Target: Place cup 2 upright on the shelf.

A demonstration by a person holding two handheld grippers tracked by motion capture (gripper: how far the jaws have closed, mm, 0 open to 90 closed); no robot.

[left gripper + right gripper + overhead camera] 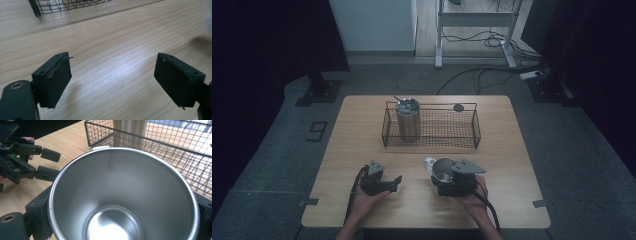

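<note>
A shiny steel cup point(442, 168) stands upright over the table's near middle, and my right gripper point(445, 179) is shut on it. In the right gripper view the cup's open mouth point(125, 182) faces the camera, with a jaw pressed on each side of the wall. A white piece point(429, 162) sticks out at the cup's far left. My left gripper point(396, 182) rests to the cup's left in a hand and points toward it. It is open, with bare wood between its pads point(57, 80). That same left gripper point(53, 165) also appears in the right gripper view.
A black wire basket point(475, 127) stands across the table's far middle, with a lidded steel tumbler point(408, 122) upright in its left end. A small dark disc point(458, 107) lies by the basket's far rim. Bare wood point(512, 165) runs between the basket and the near edge.
</note>
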